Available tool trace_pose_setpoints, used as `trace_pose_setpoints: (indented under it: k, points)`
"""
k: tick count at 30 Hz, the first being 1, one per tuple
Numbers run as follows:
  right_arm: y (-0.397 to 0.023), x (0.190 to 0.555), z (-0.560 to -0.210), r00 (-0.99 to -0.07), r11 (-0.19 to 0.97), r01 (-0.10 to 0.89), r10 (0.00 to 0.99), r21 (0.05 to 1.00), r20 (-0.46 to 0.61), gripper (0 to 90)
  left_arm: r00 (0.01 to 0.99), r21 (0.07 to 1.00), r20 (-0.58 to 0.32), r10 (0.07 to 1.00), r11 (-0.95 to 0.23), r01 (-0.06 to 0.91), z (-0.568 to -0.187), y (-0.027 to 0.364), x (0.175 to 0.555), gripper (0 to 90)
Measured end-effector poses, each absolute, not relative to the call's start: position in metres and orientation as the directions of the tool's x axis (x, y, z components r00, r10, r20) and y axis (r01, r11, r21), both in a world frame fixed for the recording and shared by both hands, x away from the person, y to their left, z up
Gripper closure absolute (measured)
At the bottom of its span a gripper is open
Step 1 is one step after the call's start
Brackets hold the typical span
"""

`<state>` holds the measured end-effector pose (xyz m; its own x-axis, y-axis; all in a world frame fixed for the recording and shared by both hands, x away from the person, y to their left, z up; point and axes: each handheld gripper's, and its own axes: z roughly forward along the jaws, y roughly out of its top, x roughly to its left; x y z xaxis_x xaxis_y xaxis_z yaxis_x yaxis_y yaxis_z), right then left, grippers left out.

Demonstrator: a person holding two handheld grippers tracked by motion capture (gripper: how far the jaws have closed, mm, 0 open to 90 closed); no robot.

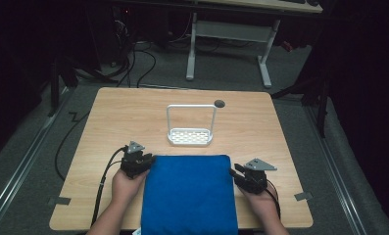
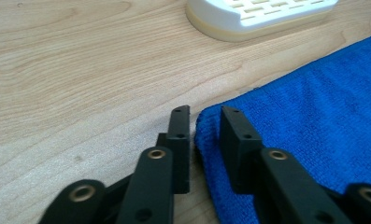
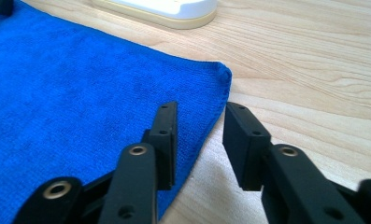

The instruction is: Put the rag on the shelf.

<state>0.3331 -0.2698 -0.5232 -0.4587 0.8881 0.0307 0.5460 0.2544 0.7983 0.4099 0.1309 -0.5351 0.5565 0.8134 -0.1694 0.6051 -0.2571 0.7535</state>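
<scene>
High view: handle of white rack (image 1: 190,122).

Wooden table (image 1: 260,122); blue cloth (image 1: 189,196); white rack (image 1: 190,136)

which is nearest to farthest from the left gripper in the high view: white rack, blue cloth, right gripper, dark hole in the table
1. blue cloth, right beside the left gripper, its edge between the jaws.
2. white rack, just beyond the cloth, mid-table.
3. right gripper, at the cloth's opposite edge.
4. dark hole, far side, behind the rack.
</scene>
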Motion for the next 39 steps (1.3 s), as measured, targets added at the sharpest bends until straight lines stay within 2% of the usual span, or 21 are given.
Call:
trace_pose_setpoints:
  k: [4,10,13,17,26,28,39]
  points:
    - [-0.267,0.342,-0.524,-0.439,0.241,0.562,0.898,0.791,0.039,55.9,0.564,0.754,-0.138,0.814,-0.283,0.593,-0.535,0.128,0.408,85.0]
    - [-0.264,0.368,-0.523,-0.412,0.228,0.605,0.909,0.763,0.055,50.9,0.568,0.755,-0.128,0.813,-0.291,0.587,-0.535,0.128,0.407,86.5]
    - [-0.260,0.382,-0.526,-0.412,0.239,0.626,0.909,0.742,0.055,51.6,0.570,0.756,-0.125,0.812,-0.294,0.585,-0.535,0.128,0.407,86.6]
    - [-0.253,0.393,-0.527,-0.416,0.270,0.646,0.909,0.714,0.033,57.0,0.568,0.755,-0.139,0.811,-0.284,0.591,-0.535,0.129,0.407,86.6]
    - [-0.255,0.391,-0.528,-0.407,0.268,0.640,0.913,0.720,0.022,84.9,0.565,0.754,-0.149,0.811,-0.276,0.595,-0.536,0.130,0.407,86.9]
    - [-0.255,0.390,-0.529,-0.419,0.276,0.631,0.908,0.725,0.019,87.5,0.566,0.754,-0.148,0.811,-0.277,0.595,-0.536,0.130,0.407,87.1]
    - [-0.250,0.376,-0.518,-0.465,0.277,0.553,0.885,0.786,0.015,88.0,0.575,0.767,-0.156,0.803,-0.269,0.583,-0.534,0.133,0.404,87.4]
